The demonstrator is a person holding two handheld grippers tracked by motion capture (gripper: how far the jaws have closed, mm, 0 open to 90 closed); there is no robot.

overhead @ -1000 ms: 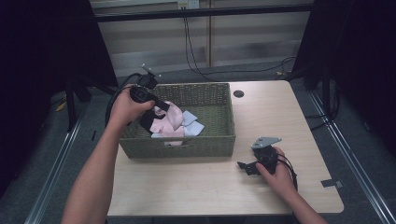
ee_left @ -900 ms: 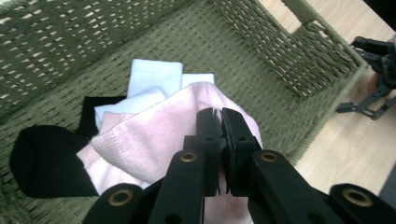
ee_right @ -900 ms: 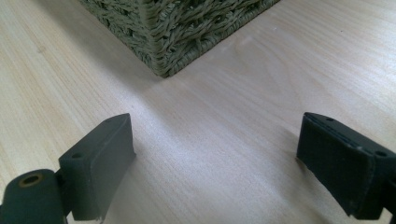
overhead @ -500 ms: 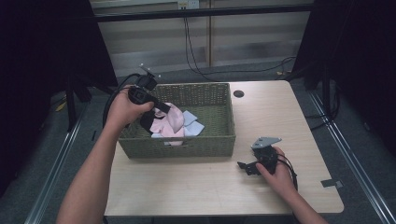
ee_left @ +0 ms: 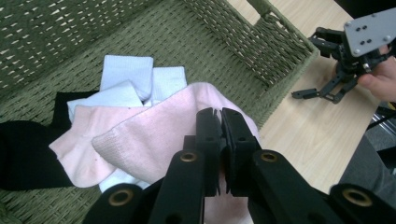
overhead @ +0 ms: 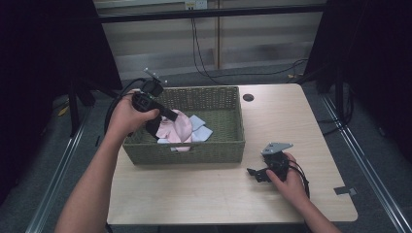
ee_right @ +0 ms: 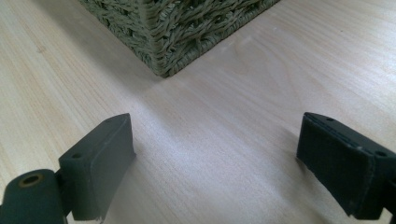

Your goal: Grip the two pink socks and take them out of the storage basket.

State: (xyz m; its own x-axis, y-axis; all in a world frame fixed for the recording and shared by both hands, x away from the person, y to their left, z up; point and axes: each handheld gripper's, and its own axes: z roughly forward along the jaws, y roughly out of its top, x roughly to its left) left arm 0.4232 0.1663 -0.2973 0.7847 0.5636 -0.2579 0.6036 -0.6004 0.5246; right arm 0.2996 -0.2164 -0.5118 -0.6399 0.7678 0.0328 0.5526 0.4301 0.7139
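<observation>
A green wicker basket (overhead: 194,150) stands on the left half of the table. A pink sock (overhead: 176,128), light blue socks (overhead: 200,127) and a black sock (overhead: 151,128) lie inside it. My left gripper (overhead: 170,116) reaches down into the basket from its left rim. Its jaws are together in the left gripper view, and the left gripper (ee_left: 220,114) is shut on a fold of the pink sock (ee_left: 154,135). My right gripper (overhead: 255,174) rests on the table by the basket's front right corner. In its own view the right gripper (ee_right: 215,154) is open, with bare wood between its jaws.
The wooden table (overhead: 291,121) has a small dark round hole (overhead: 248,97) near its far edge. A piece of grey tape (overhead: 343,190) sits at the right edge. The basket's corner (ee_right: 177,32) stands just ahead of my right gripper.
My left hand has shifted slightly over the basket's left rim with the pink sock still in its jaws. The right hand has kept still.
</observation>
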